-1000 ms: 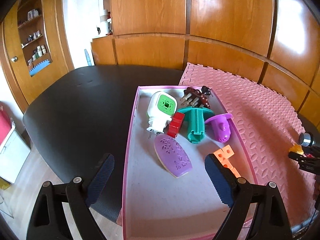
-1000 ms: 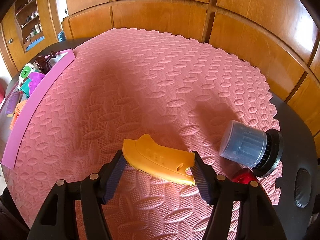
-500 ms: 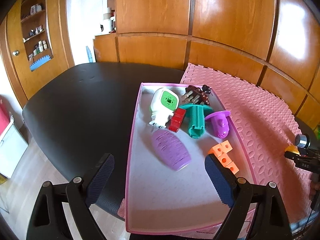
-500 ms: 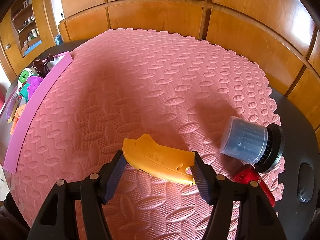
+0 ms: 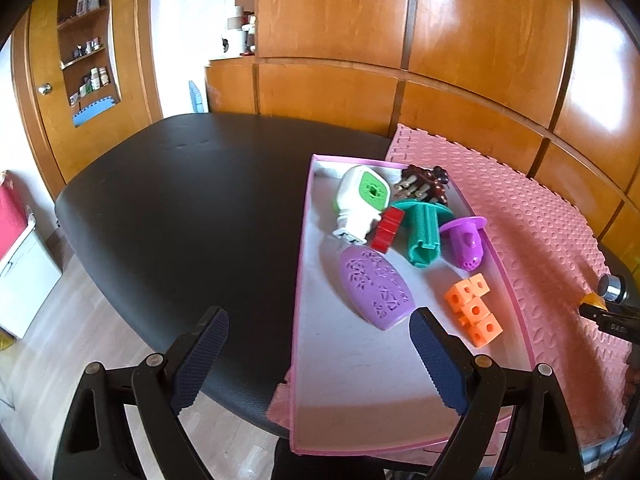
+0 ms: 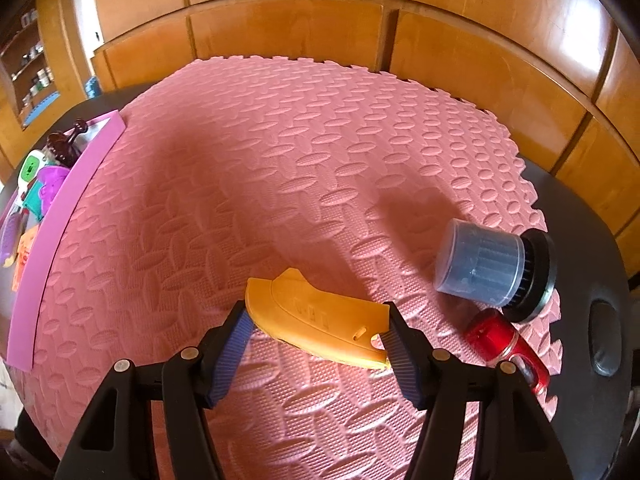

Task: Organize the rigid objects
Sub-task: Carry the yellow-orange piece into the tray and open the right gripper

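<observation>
**Left wrist view: your claw is hanging spread over the tray**

Your left gripper (image 5: 318,358) is standing wide apart and is holding nothing, over the near end of the pink tray (image 5: 301,280). Inside it are lying a purple oval piece (image 5: 374,288) and orange cubes (image 5: 472,308).

On the right wrist view, your right gripper (image 6: 316,334) is pinching the yellow curved piece (image 6: 320,316) by its two ends, on the pink foam mat (image 6: 280,160). To the right, a grey capped brush (image 6: 492,268) and a red item (image 6: 504,344) are lying.
</observation>
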{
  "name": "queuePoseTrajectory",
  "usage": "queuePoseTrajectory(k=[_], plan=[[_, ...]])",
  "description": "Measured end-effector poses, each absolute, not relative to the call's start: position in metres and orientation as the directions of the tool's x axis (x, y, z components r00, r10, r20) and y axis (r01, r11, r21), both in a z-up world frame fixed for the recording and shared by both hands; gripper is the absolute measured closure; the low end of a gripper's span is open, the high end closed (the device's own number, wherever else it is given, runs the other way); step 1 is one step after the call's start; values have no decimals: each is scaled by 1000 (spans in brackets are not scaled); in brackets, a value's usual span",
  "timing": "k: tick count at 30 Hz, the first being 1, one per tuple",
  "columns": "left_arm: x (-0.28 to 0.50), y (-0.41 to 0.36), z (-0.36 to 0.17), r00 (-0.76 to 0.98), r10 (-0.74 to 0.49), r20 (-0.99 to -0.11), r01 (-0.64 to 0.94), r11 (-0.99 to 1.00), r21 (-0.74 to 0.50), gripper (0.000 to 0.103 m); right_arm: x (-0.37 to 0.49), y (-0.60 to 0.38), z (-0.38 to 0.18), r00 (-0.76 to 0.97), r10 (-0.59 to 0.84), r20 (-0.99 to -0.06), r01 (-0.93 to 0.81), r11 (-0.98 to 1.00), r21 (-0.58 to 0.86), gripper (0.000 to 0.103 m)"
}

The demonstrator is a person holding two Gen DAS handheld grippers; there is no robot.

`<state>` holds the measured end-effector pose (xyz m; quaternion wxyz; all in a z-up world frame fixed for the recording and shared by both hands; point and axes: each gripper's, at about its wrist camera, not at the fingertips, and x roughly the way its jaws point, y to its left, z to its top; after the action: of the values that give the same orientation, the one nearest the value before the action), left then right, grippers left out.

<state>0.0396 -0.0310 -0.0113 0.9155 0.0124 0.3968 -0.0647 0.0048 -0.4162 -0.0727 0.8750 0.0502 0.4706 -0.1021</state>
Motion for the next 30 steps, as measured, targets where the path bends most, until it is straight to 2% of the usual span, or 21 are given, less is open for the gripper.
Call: queuePoseTrajectory(k=[7, 15, 18, 24, 27, 30], plan=[[42, -13, -13, 675, -99, -731, 89, 995, -52, 10, 13, -366, -36, 625, -17, -781, 96, 994, 55, 38], [49, 18, -16, 671, -59, -739, 3, 997, -77, 10, 26, -258, -5, 664, 188, -723, -206, 976, 65, 38], [51, 31, -17, 673, -45, -738, -34, 995, -92, 11, 29, -207, -4, 639, 255, -726, -346, 938, 25, 38], [53, 48, -17, 681, -33, -732, -69, 992, -109, 11, 51, -145, -34, 577, 197, -793, -471, 873, -126, 38], [56, 48, -19, 675, -41, -737, -71, 990, -121, 11, 64, -134, -50, 581, 120, -805, -472, 855, -213, 38], [55, 45, -21, 672, -43, -740, -64, 991, -116, 10, 77, -126, -64, 564, 88, -821, -484, 841, -242, 37]])
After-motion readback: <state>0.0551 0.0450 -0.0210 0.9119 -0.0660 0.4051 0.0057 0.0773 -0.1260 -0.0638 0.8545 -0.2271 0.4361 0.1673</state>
